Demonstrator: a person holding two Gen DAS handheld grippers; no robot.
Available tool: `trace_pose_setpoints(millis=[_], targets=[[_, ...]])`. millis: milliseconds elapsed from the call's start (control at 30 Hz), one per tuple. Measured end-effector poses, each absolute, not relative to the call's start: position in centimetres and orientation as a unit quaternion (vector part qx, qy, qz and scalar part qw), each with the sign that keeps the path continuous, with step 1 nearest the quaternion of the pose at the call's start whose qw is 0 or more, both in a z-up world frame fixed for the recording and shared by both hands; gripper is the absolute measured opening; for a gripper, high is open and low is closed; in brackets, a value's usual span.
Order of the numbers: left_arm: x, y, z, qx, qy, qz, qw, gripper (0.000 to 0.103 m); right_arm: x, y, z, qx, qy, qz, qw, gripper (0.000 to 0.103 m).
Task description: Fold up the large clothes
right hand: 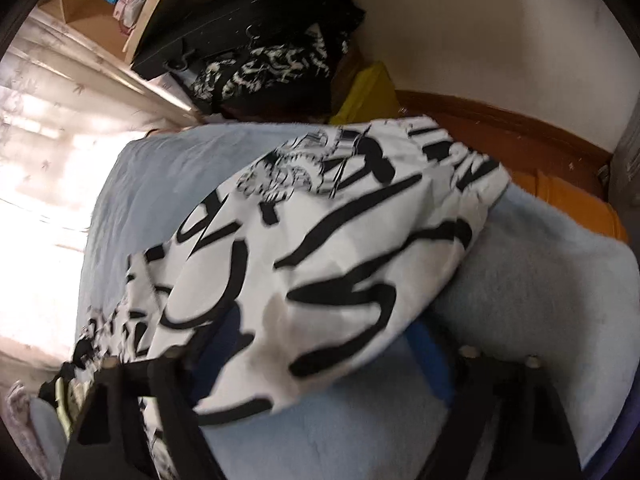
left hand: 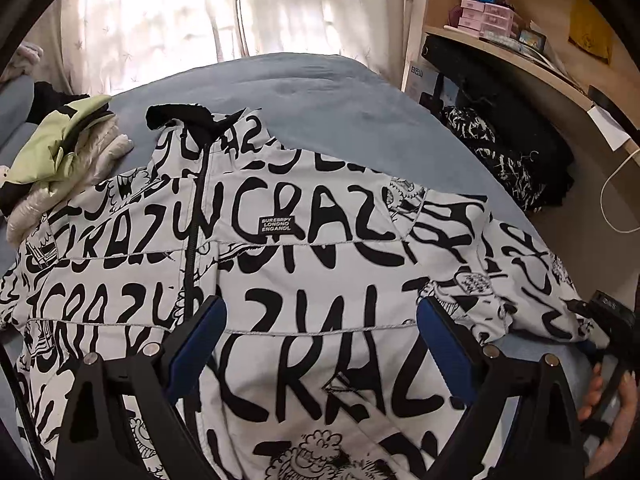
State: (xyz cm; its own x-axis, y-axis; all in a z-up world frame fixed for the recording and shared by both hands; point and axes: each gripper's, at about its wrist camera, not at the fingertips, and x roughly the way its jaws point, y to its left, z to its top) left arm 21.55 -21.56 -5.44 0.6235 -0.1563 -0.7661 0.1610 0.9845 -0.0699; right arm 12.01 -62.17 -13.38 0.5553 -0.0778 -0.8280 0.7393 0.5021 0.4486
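Left wrist view: white jacket (left hand: 304, 240) with black "CRAZY" lettering and cartoon drawings is lying spread, front up, across a blue-grey bedspread (left hand: 320, 96), zipper (left hand: 196, 216) running down its middle, black collar (left hand: 180, 114) pointing toward the curtain (left hand: 200, 12), small black chest label (left hand: 276, 225) showing. Left gripper (left hand: 320, 344) is hovering over the jacket's lower front, blue-padded fingers (left hand: 196, 344) standing wide apart, nothing between them, pads not pressing the cloth. One sleeve (left hand: 532, 276) is stretching out toward the right edge, where the right gripper (left hand: 612, 316) and the hand (left hand: 612, 412) holding it are showing at the cuff. Right wrist view, blurred: the sleeve (right hand: 340, 248) is draping over the fluffy bedspread (right hand: 540, 272), its cuff end lying between the right gripper (right hand: 320, 364) fingers. One blue pad (right hand: 428, 356) is showing beside the fabric on the right, the other is mostly hidden under the cloth. Jaws partly apart; cannot tell whether the pads are pinching the sleeve. Outward: a pile of clothes (left hand: 68, 152), pale green on top of cream, is sitting on the bed just beside the jacket's shoulder. A dark garment with white scribbles (left hand: 492, 156) is heaped off the bed's far side beneath a curved wooden desk (left hand: 532, 72). Pink boxes (left hand: 484, 20) are stacked on the desk shelf; a white cable (left hand: 612, 200) is hanging below it. Something yellow (right hand: 368, 92) is wedged by the wooden bed frame (right hand: 540, 152) near the wall.
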Motion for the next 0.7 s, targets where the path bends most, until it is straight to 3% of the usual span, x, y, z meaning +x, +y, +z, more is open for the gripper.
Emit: trace_pose_setpoints(millis=[67, 100, 167, 300, 500, 633, 700], targets=[[21.3, -20.7, -5.5, -0.005, 0.428, -0.09, 0.899, 0.095, 12.3, -62.8, -13.4, 0.426, 0.388, -0.271, 0.771, 0.028], [21.0, -20.0, -5.4, -0.01, 0.429, -0.089, 0.899, 0.095, 12.2, -62.9, -13.1, 0.433, 0.378, -0.269, 0.773, 0.018], [20.7, -18.7, -5.3, -0.018, 0.429, -0.083, 0.899, 0.095, 12.0, -62.1, -11.0, 0.417, 0.349, -0.268, 0.795, 0.013], [19.9, -15.2, -5.0, -0.04, 0.411, -0.057, 0.909, 0.095, 12.9, -57.4, -4.6, 0.342, 0.29, -0.22, 0.866, 0.006], [18.1, -9.6, -4.3, -0.065, 0.373, -0.013, 0.925, 0.095, 15.9, -43.7, 3.9, 0.191, 0.233, -0.079, 0.95, 0.006], [17.8, -6.0, -4.7, -0.09, 0.396, 0.011, 0.914, 0.094, 18.8, -33.2, 4.2, 0.093, 0.259, 0.02, 0.961, 0.006], [17.3, -4.0, -4.9, -0.103, 0.392, 0.031, 0.914, 0.087, 19.8, -28.8, 2.3, 0.057, 0.289, 0.055, 0.954, 0.006]])
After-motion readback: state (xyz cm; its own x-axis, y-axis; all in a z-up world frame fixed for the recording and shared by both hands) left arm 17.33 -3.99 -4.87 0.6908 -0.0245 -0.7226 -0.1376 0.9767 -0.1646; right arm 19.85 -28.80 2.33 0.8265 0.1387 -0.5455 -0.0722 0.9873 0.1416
